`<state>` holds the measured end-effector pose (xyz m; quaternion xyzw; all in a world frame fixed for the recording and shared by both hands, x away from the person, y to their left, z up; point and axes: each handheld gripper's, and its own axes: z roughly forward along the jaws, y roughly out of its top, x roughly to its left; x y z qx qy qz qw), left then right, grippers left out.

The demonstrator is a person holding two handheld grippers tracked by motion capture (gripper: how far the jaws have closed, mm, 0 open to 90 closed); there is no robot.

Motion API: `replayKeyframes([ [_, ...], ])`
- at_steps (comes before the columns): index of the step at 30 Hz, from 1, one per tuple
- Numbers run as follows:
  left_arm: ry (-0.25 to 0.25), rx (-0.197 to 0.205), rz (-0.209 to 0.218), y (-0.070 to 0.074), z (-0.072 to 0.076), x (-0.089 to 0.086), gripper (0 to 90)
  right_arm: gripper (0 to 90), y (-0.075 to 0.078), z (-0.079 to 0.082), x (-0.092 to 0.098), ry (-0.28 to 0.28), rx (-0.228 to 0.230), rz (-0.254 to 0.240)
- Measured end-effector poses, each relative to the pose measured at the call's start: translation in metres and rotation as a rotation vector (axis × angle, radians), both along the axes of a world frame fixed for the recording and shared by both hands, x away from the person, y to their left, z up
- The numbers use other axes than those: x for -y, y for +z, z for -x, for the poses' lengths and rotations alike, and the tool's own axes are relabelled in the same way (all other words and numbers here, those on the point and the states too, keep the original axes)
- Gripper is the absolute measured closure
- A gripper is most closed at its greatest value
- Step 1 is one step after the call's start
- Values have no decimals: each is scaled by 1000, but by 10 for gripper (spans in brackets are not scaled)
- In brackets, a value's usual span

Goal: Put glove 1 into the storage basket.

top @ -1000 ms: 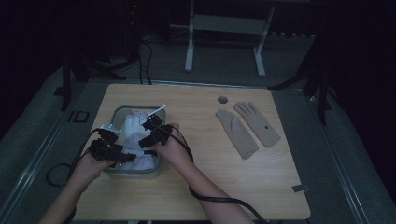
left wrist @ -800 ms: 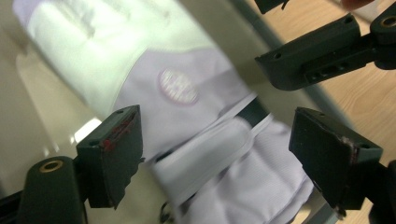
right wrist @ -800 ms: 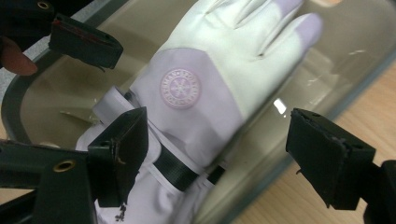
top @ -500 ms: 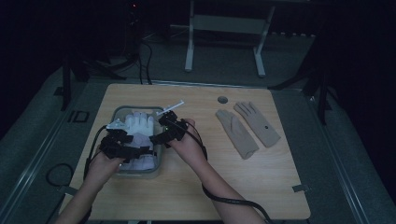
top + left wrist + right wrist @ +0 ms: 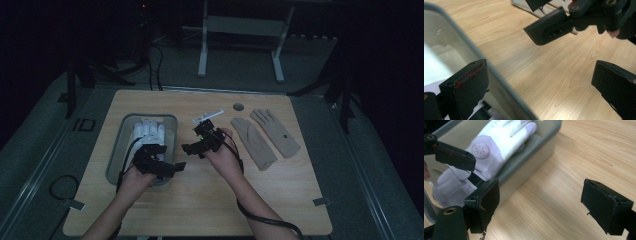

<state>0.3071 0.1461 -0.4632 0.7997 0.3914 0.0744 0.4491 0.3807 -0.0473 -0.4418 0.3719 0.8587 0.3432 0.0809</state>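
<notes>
A grey tray (image 5: 116, 150) on the left of the wooden table holds a pair of white gloves (image 5: 149, 131) (image 5: 496, 150). Two beige gloves (image 5: 255, 142) lie flat on the right of the table. My left gripper (image 5: 167, 167) (image 5: 541, 87) hovers at the tray's near right corner. Its jaws have just been opening and stand open, with just the tray rim (image 5: 499, 85) and bare wood seen between them. My right gripper (image 5: 192, 150) (image 5: 544, 205) hangs over bare wood just right of the tray. Its jaws have also been opening and hold nothing.
A small grey round disc (image 5: 238, 106) is set in the table near its far edge. Bare wood (image 5: 210, 200) spreads between the tray and the beige gloves and along the near side. A metal frame (image 5: 240, 30) stands on the floor beyond the table.
Both hands have moved to the right, away from the white gloves in the tray. The right gripper has left the tray and is over the table. Both pairs of jaws stand wider.
</notes>
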Motion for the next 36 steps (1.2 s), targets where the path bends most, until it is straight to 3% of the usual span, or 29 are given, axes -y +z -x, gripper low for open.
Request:
replayKeyframes([
  [12, -70, 66, -16, -4, 6, 42, 12, 146, -3, 6, 56, -48, 23, -7],
  [15, -104, 66, 22, -9, 5, 49, 11, 146, -7, 6, 71, -68, 20, -15],
  [18, -115, 62, 28, -14, 4, 54, 11, 138, -11, 8, 85, -81, 14, -32],
  [20, -118, 59, 46, -19, 5, 57, 11, 138, -16, 9, 95, -87, 33, -36],
  [25, -128, 55, 42, -30, 7, 65, 12, 137, -29, 10, 117, -116, 51, -46],
  [28, -150, 55, 31, -37, 10, 72, 12, 135, -38, 12, 126, -105, 69, -24],
  [30, -159, 57, 29, -39, 11, 74, 12, 134, -43, 14, 132, -101, 109, -7],
  [32, -187, 67, 29, -45, 11, 79, 12, 127, -47, 17, 139, -83, 122, -26],
  [36, -165, 48, 58, -57, 9, 82, 12, 125, -55, 22, 150, -76, 140, -33],
])
